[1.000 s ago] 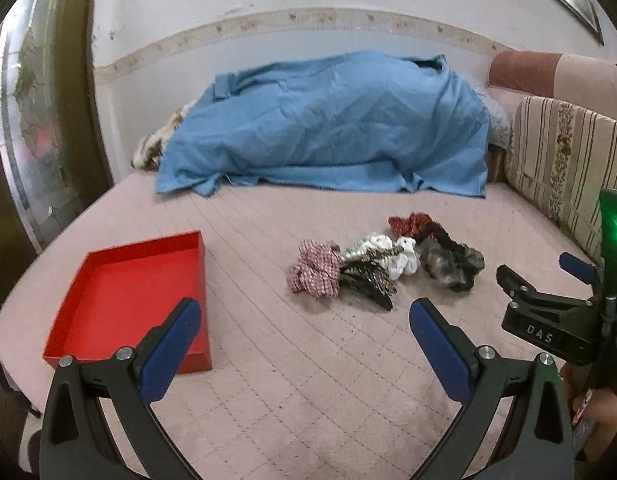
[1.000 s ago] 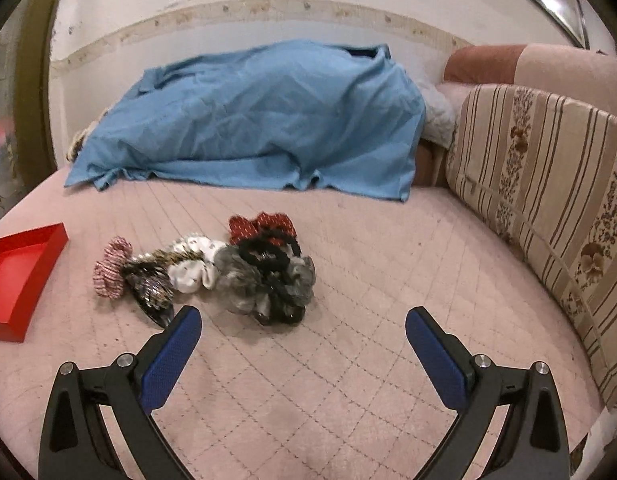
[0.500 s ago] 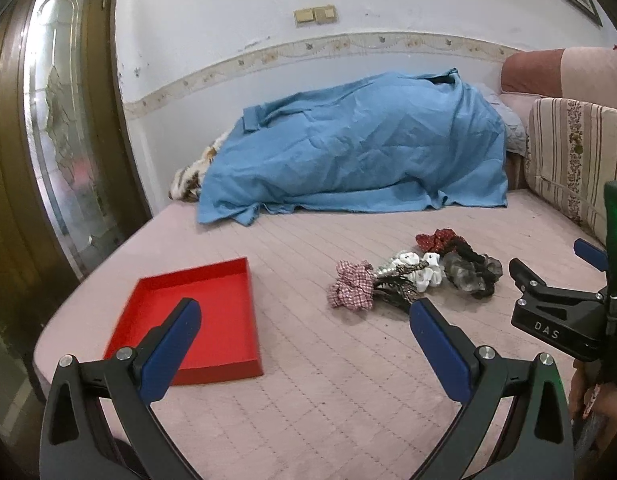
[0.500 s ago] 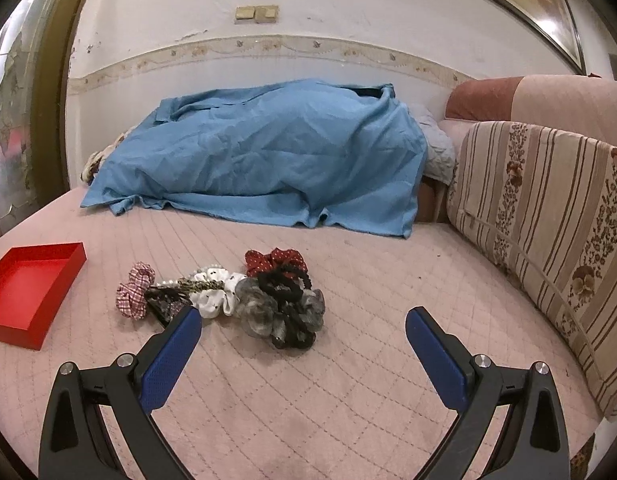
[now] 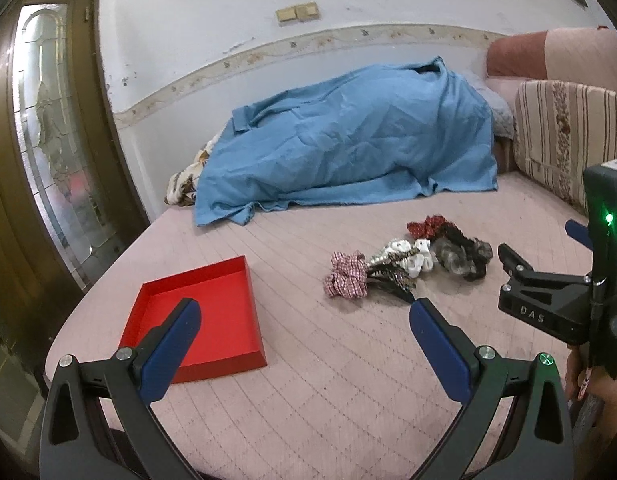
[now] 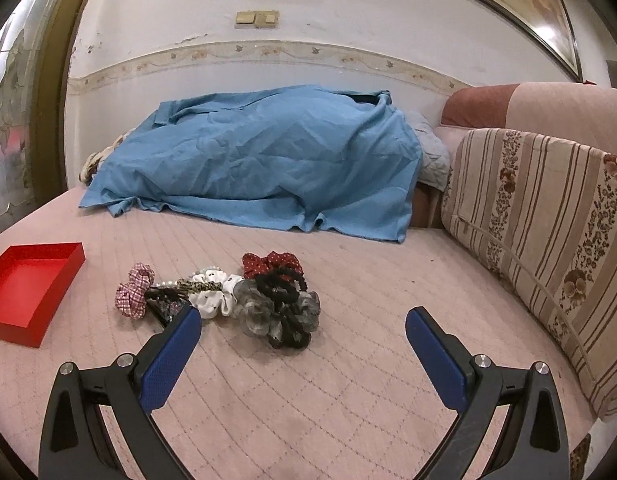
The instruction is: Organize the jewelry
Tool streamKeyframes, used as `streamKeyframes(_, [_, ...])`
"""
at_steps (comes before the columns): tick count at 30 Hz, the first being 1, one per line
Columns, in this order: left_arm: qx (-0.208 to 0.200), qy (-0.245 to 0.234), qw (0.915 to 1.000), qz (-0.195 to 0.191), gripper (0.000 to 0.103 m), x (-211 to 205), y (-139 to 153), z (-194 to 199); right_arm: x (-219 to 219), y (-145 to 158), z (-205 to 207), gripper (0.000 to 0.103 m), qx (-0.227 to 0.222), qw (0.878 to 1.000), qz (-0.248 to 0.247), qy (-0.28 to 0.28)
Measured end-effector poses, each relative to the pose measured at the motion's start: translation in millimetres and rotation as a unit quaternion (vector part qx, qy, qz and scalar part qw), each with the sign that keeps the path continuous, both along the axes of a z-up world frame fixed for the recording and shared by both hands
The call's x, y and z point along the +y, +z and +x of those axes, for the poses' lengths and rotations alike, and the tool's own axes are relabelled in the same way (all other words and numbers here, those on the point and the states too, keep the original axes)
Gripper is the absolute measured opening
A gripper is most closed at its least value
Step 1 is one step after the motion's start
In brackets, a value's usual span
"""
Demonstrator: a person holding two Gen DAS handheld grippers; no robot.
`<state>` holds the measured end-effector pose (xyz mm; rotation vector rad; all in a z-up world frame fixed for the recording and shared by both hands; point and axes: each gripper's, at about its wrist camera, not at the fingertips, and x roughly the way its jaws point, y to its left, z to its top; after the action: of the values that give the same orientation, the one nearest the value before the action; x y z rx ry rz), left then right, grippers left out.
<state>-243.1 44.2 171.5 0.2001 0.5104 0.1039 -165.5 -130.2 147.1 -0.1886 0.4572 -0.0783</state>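
Note:
A pile of several scrunchies and hair ties (image 5: 408,258) lies on the pink quilted bed; in the right wrist view it (image 6: 224,298) lies just beyond the fingers. It holds a red checked scrunchie (image 5: 344,276), a white one (image 6: 210,294), a red dotted one (image 6: 272,262), grey and black ones (image 6: 280,312). An empty red tray (image 5: 204,312) sits to the left; it also shows in the right wrist view (image 6: 24,288). My left gripper (image 5: 304,312) is open and empty near the bed's front. My right gripper (image 6: 302,326) is open and empty, and its body shows in the left wrist view (image 5: 556,292).
A blue sheet (image 6: 260,164) covers a heap at the back of the bed. A striped floral cushion (image 6: 548,232) lines the right side. A wooden door with patterned glass (image 5: 40,152) stands at the left. The bed's front edge curves close below the grippers.
Both grippers have pulled back and tilted up, so the scrunchies and tray look farther away and more wall shows. Both stay open. Nothing on the bed has moved.

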Motion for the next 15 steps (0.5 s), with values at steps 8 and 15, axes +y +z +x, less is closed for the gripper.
streamKeyframes(8, [0.037,0.008,0.9991,-0.019,0.103,15.2,-22.1,15.7,2.9,-14.1,6.5,0.103,0.027,1.000,-0.002,0.002])
streamKeyframes(15, [0.071,0.015,0.9966,-0.039,0.103,26.9,-41.5,36.6,8.2,-24.5,12.7,0.103,0.047,0.999,0.000,0.014])
